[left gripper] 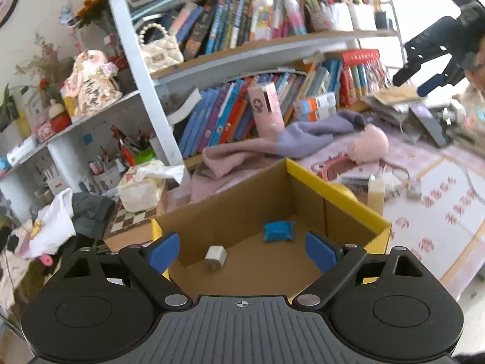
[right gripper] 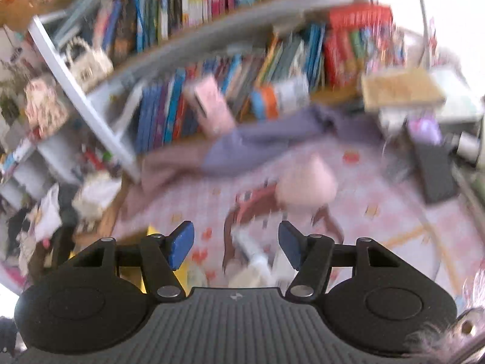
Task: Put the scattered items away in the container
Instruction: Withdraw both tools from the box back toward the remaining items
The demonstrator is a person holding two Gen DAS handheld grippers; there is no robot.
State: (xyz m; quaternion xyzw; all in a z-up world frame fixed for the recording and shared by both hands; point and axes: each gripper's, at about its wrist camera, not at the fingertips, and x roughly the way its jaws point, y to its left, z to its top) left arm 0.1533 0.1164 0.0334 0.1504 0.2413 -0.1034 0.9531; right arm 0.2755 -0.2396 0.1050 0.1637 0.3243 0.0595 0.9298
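A cardboard box with a yellow rim (left gripper: 333, 191) stands on the pink patterned tablecloth. Inside it lie a blue packet (left gripper: 279, 232) and a white charger cube (left gripper: 215, 256). My left gripper (left gripper: 242, 248) hovers over the box's near edge, open wide and holding nothing. On the cloth to the right of the box lie a pink fluffy item (left gripper: 368, 145), a pink-red frame (left gripper: 329, 166) and small white and beige things (left gripper: 376, 194). The right wrist view is blurred. In it my right gripper (right gripper: 236, 242) is partly open above white items (right gripper: 254, 257), with nothing pressed between its pads.
A full bookshelf (left gripper: 242, 115) runs along the back, with a pink and purple cloth (left gripper: 272, 145) draped in front. A tissue box (left gripper: 141, 188), a chessboard (left gripper: 130, 218) and crumpled clothes (left gripper: 60, 224) sit to the left. Papers and a dark device (right gripper: 436, 170) lie far right.
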